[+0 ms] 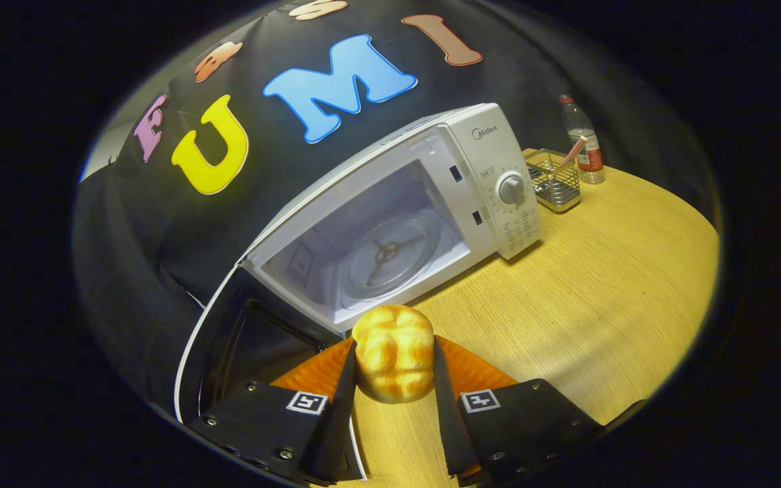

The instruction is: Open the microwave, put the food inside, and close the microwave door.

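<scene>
Bread held before the open microwave

Your claw [394, 369] pinches the bread roll [394, 359] between both fingers, just ahead of the microwave [492, 169], door [241, 339] swung open.

Warm, fairly dim light pools on the wooden table [601, 271] right of the microwave [390, 224], whose fisheye-bent cavity stays sharp, while surroundings darken.

Gripper view: fisheye riding on the gripper [394, 369], looking forward along its two fingers, tilted, angled down over the light wooden tabletop [587, 285]. It faces the open white microwave oven [424, 203] at close range, cavity in line ahead.
</scene>
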Action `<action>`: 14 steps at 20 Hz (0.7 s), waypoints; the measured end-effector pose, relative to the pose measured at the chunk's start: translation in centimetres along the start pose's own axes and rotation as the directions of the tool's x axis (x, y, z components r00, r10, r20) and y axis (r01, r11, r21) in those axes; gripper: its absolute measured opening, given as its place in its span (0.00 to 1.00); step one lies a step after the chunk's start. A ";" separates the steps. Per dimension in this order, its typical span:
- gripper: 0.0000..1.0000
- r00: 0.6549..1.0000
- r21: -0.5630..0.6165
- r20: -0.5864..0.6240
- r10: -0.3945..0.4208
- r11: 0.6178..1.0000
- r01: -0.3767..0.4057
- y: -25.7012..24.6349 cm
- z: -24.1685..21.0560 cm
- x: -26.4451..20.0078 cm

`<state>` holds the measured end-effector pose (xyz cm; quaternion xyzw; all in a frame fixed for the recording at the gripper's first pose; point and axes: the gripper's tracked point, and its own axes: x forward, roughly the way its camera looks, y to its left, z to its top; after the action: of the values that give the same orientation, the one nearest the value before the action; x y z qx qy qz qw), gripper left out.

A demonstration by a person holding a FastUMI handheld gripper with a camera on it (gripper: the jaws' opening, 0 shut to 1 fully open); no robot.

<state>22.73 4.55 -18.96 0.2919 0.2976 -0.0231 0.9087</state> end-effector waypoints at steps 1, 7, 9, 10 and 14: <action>0.57 1.000 0.009 0.009 0.012 1.000 -0.012 0.3 0.3 1.0; 0.57 0.998 0.069 0.061 0.029 0.997 -0.033 0.8 1.4 6.1; 0.57 0.995 0.090 0.093 0.022 0.995 -0.030 0.9 2.1 7.6; 0.57 0.994 0.105 0.106 0.016 0.994 -0.027 0.8 2.4 8.5; 0.57 0.991 0.147 0.131 0.007 0.989 -0.027 0.7 2.6 11.6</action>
<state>33.79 5.19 -23.33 0.3592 0.2325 -0.0564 0.9021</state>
